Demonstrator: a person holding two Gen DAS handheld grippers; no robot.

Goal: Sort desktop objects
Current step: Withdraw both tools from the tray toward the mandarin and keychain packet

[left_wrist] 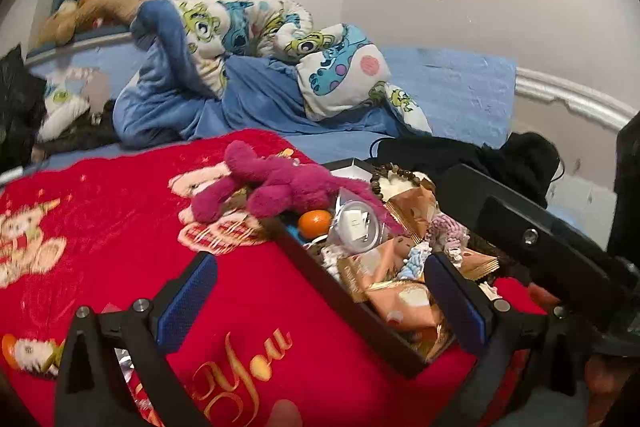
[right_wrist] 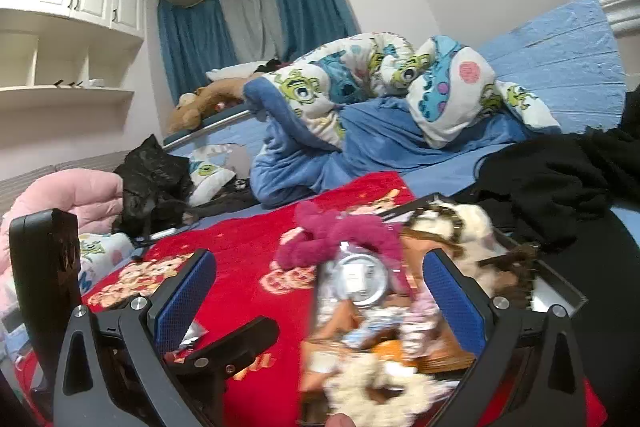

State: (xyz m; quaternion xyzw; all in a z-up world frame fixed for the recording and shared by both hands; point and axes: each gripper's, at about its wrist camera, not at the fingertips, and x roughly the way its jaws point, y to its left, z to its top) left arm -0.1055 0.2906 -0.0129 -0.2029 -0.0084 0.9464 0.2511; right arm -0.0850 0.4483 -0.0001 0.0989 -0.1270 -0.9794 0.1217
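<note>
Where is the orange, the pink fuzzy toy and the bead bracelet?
orange (left_wrist: 315,222), left wrist view, middle of its peel.
pink fuzzy toy (left_wrist: 280,183), left wrist view, its body.
bead bracelet (left_wrist: 394,171), left wrist view, top of the bead loop.

Red blanket (left_wrist: 120,227) is plush fleece with a soft sheen and gold printed lettering. The magenta toy (left_wrist: 276,183) on it is shaggy matt plush. The tray (left_wrist: 352,311) looks like matt black card or plastic, hard to tell which. Inside: crinkly glossy foil snack packs (left_wrist: 400,299), a clear shiny plastic bag (left_wrist: 356,223), a dimpled waxy orange (left_wrist: 315,223), wooden beads (left_wrist: 384,175), crocheted yarn bits (left_wrist: 448,231). Left gripper (left_wrist: 320,299) has matt black plastic arms, rough blue textured pads (left_wrist: 188,303) and bright metal screws; right gripper (right_wrist: 320,299) looks the same.
</note>
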